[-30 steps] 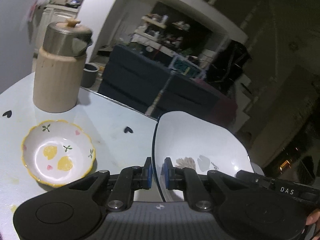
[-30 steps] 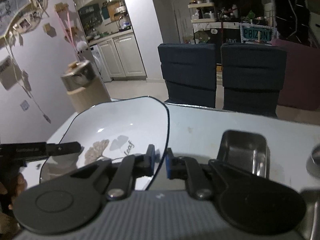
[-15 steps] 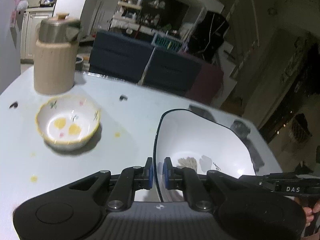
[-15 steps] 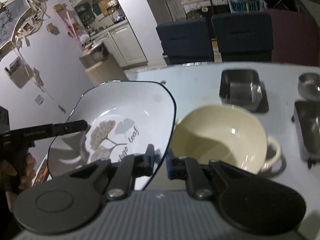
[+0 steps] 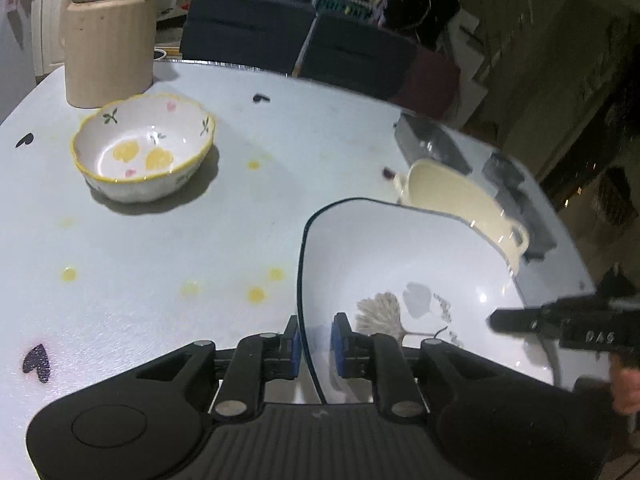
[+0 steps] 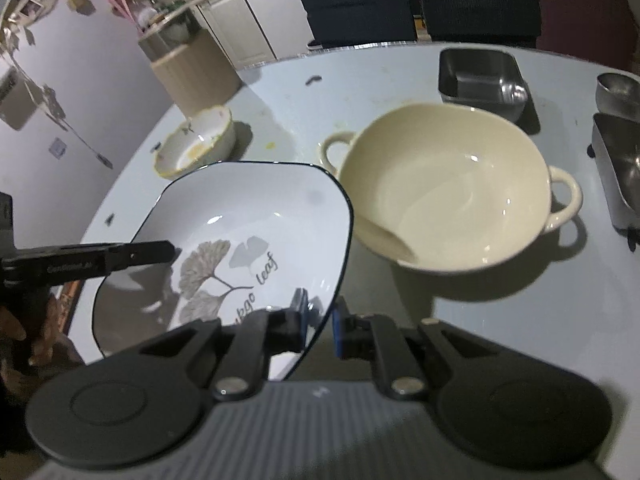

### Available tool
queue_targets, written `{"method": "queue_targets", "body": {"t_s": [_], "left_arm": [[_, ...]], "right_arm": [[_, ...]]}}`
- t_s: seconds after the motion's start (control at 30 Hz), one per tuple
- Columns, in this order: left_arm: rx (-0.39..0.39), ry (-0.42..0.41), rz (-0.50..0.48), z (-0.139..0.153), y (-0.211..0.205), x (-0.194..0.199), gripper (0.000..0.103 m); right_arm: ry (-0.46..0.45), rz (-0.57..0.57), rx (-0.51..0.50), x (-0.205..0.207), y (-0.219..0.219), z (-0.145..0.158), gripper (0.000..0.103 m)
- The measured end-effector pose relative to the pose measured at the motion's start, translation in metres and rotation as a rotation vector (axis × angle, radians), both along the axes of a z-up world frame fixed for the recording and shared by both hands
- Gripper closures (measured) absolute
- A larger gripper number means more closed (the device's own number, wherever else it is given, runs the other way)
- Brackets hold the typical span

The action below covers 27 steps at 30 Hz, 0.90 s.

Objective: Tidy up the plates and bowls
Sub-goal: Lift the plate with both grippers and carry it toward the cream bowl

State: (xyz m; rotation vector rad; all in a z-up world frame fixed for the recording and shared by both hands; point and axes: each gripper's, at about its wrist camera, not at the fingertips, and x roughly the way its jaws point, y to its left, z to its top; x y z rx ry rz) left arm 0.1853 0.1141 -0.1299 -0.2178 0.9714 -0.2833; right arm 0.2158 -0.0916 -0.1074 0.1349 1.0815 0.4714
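A white squarish plate (image 5: 400,264) (image 6: 248,208) with a dark rim and a grey ginkgo-leaf print hangs low over the table, held from two sides. My left gripper (image 5: 316,340) straddles its left rim; its jaws are opening, with a gap between the inner pad and the rim. My right gripper (image 6: 320,320) is shut on the opposite rim. A cream two-handled bowl (image 6: 440,192) (image 5: 452,196) sits just beyond the plate, its near edge hidden behind the plate's rim. A small flowered bowl (image 5: 144,148) (image 6: 196,140) with a yellow rim stands further off at the left.
The pale table (image 5: 200,248) carries yellow dots and black hearts. A beige jug (image 5: 108,40) with a steel lid stands at the far left corner. Steel containers (image 6: 480,76) (image 6: 616,92) line the right side. Dark chairs (image 6: 356,4) stand behind the far edge.
Both grippers came down toward the table with the plate, and the cream bowl came into view beside it. The left jaws have spread apart around the rim.
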Motion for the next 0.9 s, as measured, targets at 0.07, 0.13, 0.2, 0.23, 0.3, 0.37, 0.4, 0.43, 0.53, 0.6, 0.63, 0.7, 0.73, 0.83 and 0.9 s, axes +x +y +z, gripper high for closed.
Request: {"method": "queue_targets", "body": {"t_s": [0.07,0.13,0.2,0.23,0.3,0.37,0.4,0.43,0.53,0.6,0.63,0.7,0.73,0.83,0.9], "left_arm": [[0.019,0.021,-0.005,-0.006,0.000,0.001,0.083],[0.020,0.053,-0.005,-0.013,0.003,0.003,0.082],[0.022,0.081,-0.004,-0.021,0.005,0.005,0.081],[0.027,0.093,-0.004,-0.024,0.005,0.007,0.081],[0.043,0.112,-0.007,-0.030,0.005,0.008,0.081],[0.073,0.126,-0.019,-0.036,0.003,0.010,0.081],[0.081,0.114,-0.029,-0.037,0.002,0.009,0.080],[0.089,0.109,-0.034,-0.036,0.001,0.010,0.080],[0.083,0.111,-0.031,-0.037,0.003,0.011,0.080],[0.090,0.114,-0.036,-0.036,0.002,0.010,0.080],[0.095,0.115,-0.041,-0.037,0.001,0.010,0.081],[0.108,0.112,-0.050,-0.035,0.000,0.009,0.081],[0.115,0.111,-0.052,-0.035,-0.002,0.008,0.081],[0.134,0.106,-0.060,-0.034,-0.005,0.008,0.082],[0.132,0.108,-0.061,-0.034,-0.005,0.008,0.082]], "right_arm": [[0.007,0.016,-0.020,-0.003,0.002,-0.006,0.088],[0.017,0.033,-0.035,-0.005,0.006,-0.010,0.088],[0.027,0.047,-0.049,-0.006,0.010,-0.014,0.088],[0.030,0.055,-0.056,-0.006,0.012,-0.016,0.088],[0.035,0.072,-0.072,-0.008,0.016,-0.020,0.088],[0.038,0.089,-0.096,-0.010,0.020,-0.023,0.089],[0.039,0.094,-0.105,-0.011,0.022,-0.024,0.089],[0.039,0.099,-0.114,-0.012,0.023,-0.026,0.090],[0.035,0.090,-0.118,-0.011,0.022,-0.025,0.090],[0.034,0.081,-0.117,-0.009,0.022,-0.025,0.090],[0.032,0.080,-0.119,-0.009,0.022,-0.024,0.090],[0.036,0.075,-0.123,-0.007,0.023,-0.025,0.090],[0.042,0.071,-0.123,-0.006,0.023,-0.026,0.090],[0.057,0.061,-0.132,-0.003,0.024,-0.030,0.090],[0.067,0.052,-0.133,-0.001,0.024,-0.033,0.090]]}}
